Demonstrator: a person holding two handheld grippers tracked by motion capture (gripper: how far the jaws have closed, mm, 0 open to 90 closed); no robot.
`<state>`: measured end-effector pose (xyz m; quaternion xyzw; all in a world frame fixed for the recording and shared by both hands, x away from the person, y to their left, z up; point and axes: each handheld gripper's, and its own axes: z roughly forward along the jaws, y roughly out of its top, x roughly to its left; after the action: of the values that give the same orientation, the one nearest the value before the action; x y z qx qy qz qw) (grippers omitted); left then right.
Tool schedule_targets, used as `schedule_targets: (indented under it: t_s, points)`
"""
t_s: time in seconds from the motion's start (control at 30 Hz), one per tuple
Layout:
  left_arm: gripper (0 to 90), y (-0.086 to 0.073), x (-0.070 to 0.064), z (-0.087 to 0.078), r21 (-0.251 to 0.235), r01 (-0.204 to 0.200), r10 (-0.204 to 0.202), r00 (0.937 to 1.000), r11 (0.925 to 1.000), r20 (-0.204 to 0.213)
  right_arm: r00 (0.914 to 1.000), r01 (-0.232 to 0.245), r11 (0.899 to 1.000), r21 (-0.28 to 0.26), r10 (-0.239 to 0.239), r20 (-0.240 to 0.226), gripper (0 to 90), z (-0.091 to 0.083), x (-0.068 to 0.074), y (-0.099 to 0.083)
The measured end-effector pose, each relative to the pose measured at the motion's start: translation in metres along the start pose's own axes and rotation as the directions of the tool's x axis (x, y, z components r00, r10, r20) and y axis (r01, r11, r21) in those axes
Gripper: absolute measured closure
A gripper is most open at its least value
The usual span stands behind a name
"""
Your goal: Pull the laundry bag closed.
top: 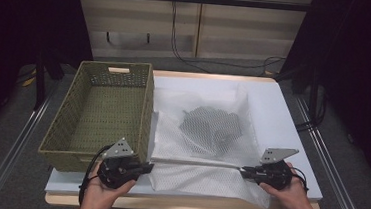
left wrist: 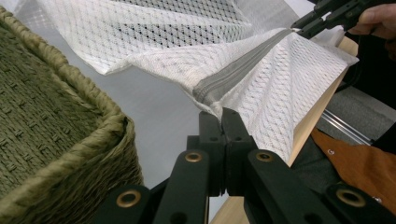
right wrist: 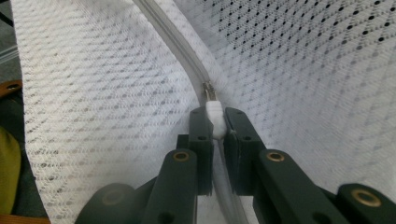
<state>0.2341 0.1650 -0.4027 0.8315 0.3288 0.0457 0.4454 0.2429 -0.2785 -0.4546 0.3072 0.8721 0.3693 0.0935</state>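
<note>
So the tabletop (top: pixel 292 123) has a white sheet over it, and the biggest thing on it is the olive woven basket (top: pixel 103 113) on the left side, looks empty inside with a handle cutout at the far end. Right beside it, spread over the middle, is a white mesh laundry bag (top: pixel 206 136) with some dark clothing (top: pixel 210 128) bunched up inside. Along the bag's near edge runs a grey zipper (top: pixel 194 162), pulled pretty straight between the two grippers. The left gripper (top: pixel 147 167) sits just by the basket's near corner, and in the left gripper view its fingers (left wrist: pixel 211 135) are pinched closed on the bag's fabric right at the zipper end. The right gripper (top: pixel 242 172) is over at the other end, and in the right gripper view its fingers (right wrist: pixel 201 135) are clamped on the little white zipper pull (right wrist: pixel 215 120).
</note>
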Motion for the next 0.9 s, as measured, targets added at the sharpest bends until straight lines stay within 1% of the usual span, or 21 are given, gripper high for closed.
schedule_targets:
  t_s: [0.07, 0.1, 0.23, 0.27, 0.3, 0.37, 0.43, 0.53, 0.7, 0.83, 0.87, 0.9]
  points:
    - [89.1, 0.0006, -0.0008, -0.0001, 0.001, -0.006, 0.006, 1.0, 1.0, -0.001, 0.9999, -0.008, 1.0, -0.007, 0.008, -0.009, 82.5, -0.0003, -0.0011, -0.0007]
    - [89.1, 0.0006, -0.0011, -0.0002, 0.001, -0.006, 0.006, 1.0, 1.0, -0.003, 1.0, -0.006, 1.0, -0.003, 0.006, -0.001, 82.6, -0.0007, -0.0009, -0.0006]
    - [89.1, -0.0006, 0.0003, -0.0004, 0.0, 0.001, -0.001, 1.0, 1.0, -0.002, 1.0, -0.007, 1.0, -0.001, 0.007, 0.004, 82.5, -0.002, -0.0008, -0.0026]
    - [89.1, -0.0007, 0.0004, -0.0004, 0.004, -0.001, 0.001, 1.0, 1.0, -0.003, 0.9999, -0.013, 1.0, -0.005, 0.013, -0.003, 82.5, -0.0025, -0.0013, -0.0038]
    - [89.1, -0.0007, 0.0005, -0.0004, 0.003, -0.001, 0.001, 1.0, 1.0, -0.001, 0.9999, -0.012, 1.0, -0.001, 0.012, 0.006, 82.5, -0.0034, -0.0017, -0.0046]
    - [89.1, -0.0003, -0.0002, -0.0002, 0.004, -0.003, 0.003, 1.0, 1.0, 0.0, 0.9997, -0.023, 1.0, -0.006, 0.023, 0.002, 82.5, -0.0047, -0.0019, -0.0058]
    - [89.1, -0.0002, -0.0003, -0.0006, 0.001, -0.001, 0.001, 1.0, 1.0, -0.001, 0.9998, -0.014, 1.0, -0.003, 0.014, 0.011, 82.5, -0.0045, -0.002, -0.0062]
    - [89.1, -0.0003, -0.0003, -0.0005, 0.006, -0.004, 0.004, 1.0, 1.0, -0.002, 0.9998, -0.017, 1.0, -0.005, 0.017, 0.004, 82.5, -0.0045, -0.0022, -0.0064]
    - [89.2, -0.0001, -0.0003, -0.0005, 0.007, -0.001, 0.001, 1.0, 1.0, -0.005, 0.9998, -0.016, 1.0, -0.003, 0.016, 0.009, 82.5, -0.0053, -0.0023, -0.0061]
    - [89.2, -0.0002, 0.0001, -0.0012, 0.001, 0.006, -0.006, 0.9998, 1.0, -0.017, 0.9999, -0.015, 1.0, 0.001, 0.015, 0.009, 82.5, -0.0052, -0.0027, -0.0071]
    - [89.2, -0.0003, 0.0006, -0.0011, 0.001, 0.002, -0.002, 0.9999, 1.0, -0.014, 0.9997, -0.02, 1.0, 0.003, 0.02, 0.015, 82.5, -0.0053, -0.0027, -0.0075]
    - [89.2, -0.0005, 0.0007, -0.001, 0.002, 0.001, -0.001, 0.9999, 1.0, -0.011, 0.9998, -0.018, 1.0, 0.0, 0.018, 0.01, 82.5, -0.0053, -0.0034, -0.0078]
